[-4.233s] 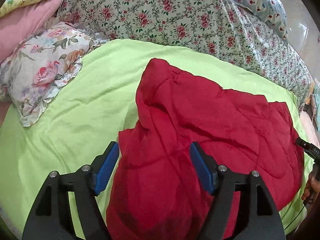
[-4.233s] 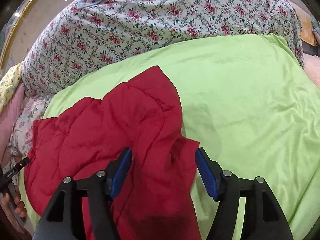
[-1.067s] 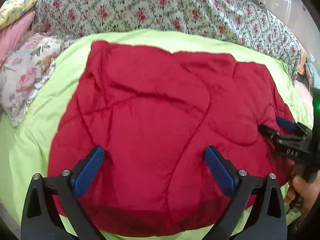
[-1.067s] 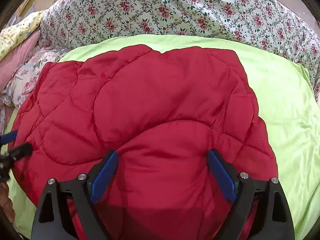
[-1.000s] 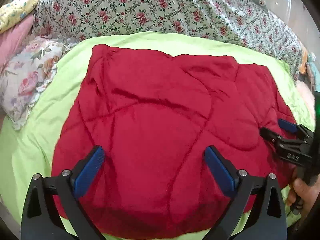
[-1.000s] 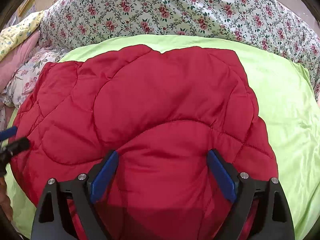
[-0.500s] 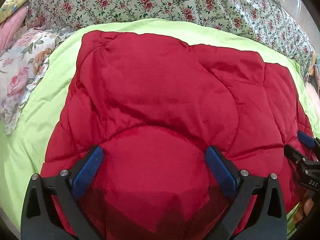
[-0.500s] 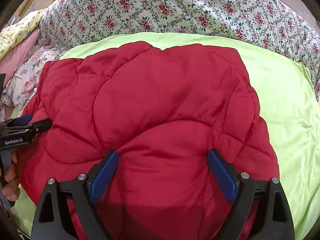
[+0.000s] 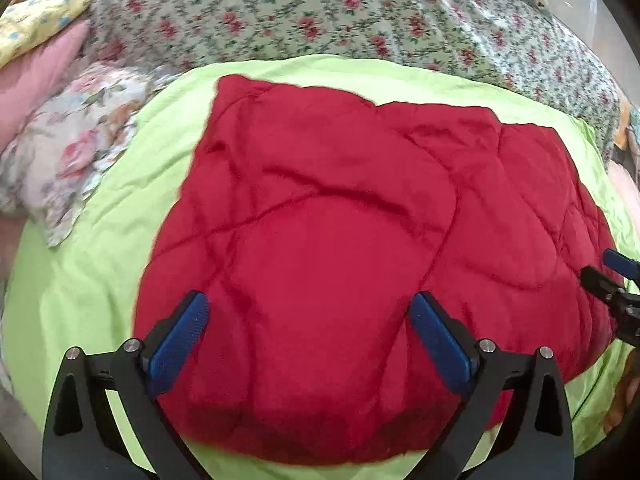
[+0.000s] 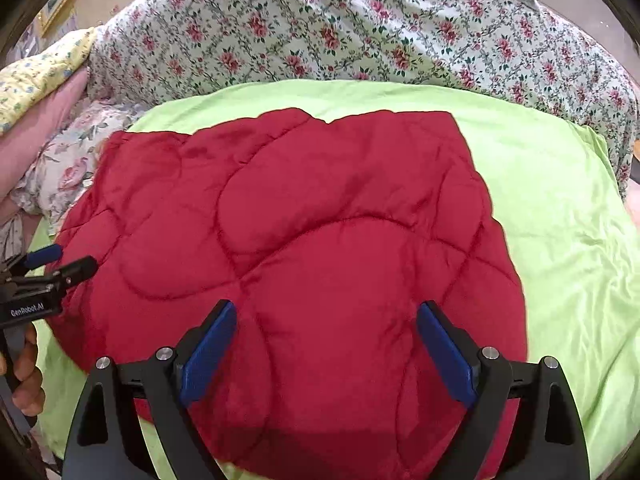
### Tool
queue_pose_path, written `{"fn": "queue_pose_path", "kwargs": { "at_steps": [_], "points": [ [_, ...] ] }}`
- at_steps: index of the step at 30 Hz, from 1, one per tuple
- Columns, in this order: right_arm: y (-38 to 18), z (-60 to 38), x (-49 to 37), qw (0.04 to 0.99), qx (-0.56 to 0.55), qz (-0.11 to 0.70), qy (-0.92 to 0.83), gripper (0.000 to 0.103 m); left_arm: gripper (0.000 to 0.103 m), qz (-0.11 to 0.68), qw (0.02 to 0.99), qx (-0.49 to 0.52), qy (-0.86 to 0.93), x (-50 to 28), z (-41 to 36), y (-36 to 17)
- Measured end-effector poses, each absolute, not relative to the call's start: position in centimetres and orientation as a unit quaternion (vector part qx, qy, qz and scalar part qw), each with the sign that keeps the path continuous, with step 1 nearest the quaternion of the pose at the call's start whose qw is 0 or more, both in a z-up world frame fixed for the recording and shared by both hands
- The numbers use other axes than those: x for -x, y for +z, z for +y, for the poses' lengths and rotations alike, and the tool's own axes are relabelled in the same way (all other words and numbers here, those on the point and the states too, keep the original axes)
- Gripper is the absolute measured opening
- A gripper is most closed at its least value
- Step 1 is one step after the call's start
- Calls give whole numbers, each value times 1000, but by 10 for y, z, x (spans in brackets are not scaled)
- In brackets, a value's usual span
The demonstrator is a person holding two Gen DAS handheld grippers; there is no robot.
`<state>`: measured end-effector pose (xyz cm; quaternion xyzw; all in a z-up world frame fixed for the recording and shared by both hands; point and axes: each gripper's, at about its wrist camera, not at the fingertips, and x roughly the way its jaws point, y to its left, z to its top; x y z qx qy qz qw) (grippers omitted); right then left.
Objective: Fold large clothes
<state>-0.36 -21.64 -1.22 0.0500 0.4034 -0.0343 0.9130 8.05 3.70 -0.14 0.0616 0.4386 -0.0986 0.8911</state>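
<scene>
The near edge of the red quilted padded garment (image 9: 340, 248) ran behind the gripper frames in both wrist views, so its closest hem could only partly be made out. The left wrist view was softly blurred, and fine stitching there was hard to read. At that view's right border the right gripper (image 9: 608, 270) showed only as a dark tip and a blue pad, cut off by the frame; likewise the left gripper (image 10: 56, 260) entered the right wrist view from the left edge, with the person's fingers (image 10: 24, 380) wrapped on its handle half out of sight.

The garment lay spread flat on a smooth lime-green sheet (image 10: 560, 220), puffy and stitched into curved, rounded panels with a slight sheen. Its far edge was nearly straight, and its sides bulged outward. Both tools stood with their jaws spread wide, blue textured pads well apart and holding nothing, poised above the near part of the red fabric.

Behind the sheet rose a bulky pale quilt printed with small red roses (image 10: 360, 32). To the left sat a ruffled pillow with large faded flowers (image 9: 68, 160), a plain pink cushion (image 9: 36, 80) and a yellow cloth with tiny blue flowers (image 9: 44, 20), the last cut off by the round edge of the lens.
</scene>
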Motion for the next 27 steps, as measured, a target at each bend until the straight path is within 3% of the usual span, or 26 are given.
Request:
{"fn": "queue_pose_path", "kwargs": {
  "at_steps": [14,27],
  "points": [
    [-16,-194,61,919,-45,392,-11,92,102,451,887,-58,-79,-31,44,-5],
    [-40,-200,43,913,-33,406,-40,94,103,468,876,-69,-91,-31,15,-22]
  ]
}}
